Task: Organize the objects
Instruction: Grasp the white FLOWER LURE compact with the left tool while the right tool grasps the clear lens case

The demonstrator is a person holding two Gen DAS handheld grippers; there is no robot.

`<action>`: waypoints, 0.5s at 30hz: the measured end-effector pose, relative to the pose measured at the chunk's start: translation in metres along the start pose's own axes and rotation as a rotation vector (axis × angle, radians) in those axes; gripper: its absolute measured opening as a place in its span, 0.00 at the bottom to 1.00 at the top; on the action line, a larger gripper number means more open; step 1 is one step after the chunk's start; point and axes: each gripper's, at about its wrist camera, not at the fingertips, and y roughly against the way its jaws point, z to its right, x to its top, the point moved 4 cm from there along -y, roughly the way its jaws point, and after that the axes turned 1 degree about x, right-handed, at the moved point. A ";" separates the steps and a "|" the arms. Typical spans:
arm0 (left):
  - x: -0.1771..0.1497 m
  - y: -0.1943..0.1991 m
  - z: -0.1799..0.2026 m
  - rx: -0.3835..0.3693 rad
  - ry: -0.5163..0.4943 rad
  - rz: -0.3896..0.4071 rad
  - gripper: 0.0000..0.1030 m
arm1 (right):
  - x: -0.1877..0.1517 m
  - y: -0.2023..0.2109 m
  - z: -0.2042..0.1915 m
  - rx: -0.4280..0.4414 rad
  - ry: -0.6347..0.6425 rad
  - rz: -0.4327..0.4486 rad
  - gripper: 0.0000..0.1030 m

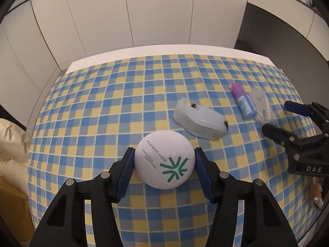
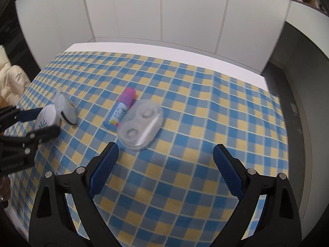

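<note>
My left gripper (image 1: 164,156) is shut on a round white powder compact (image 1: 164,159) with green print, holding it by its sides just above the checked cloth. The compact also shows in the right wrist view (image 2: 46,116), between the left gripper's fingers. My right gripper (image 2: 165,154) is open and empty, just in front of a clear contact lens case (image 2: 141,123). A small bottle with a pink cap (image 2: 121,109) lies beside the case on its left. A translucent clip-lid box (image 1: 200,122) lies just beyond the compact.
A blue and yellow checked cloth (image 1: 102,107) covers the table, with a bare white strip (image 1: 164,50) along the far edge against white wall panels. A cream padded item (image 1: 12,140) sits off the table's left side.
</note>
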 end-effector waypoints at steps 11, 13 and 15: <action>0.004 -0.006 -0.004 -0.002 0.014 0.014 0.57 | 0.034 -0.032 -0.005 0.098 0.180 -0.049 0.92; 0.007 -0.007 -0.004 -0.001 0.016 0.009 0.57 | 0.037 -0.034 -0.011 0.107 0.184 -0.035 0.88; 0.008 -0.008 -0.004 0.000 0.016 0.009 0.58 | 0.039 -0.032 -0.016 0.111 0.188 -0.018 0.73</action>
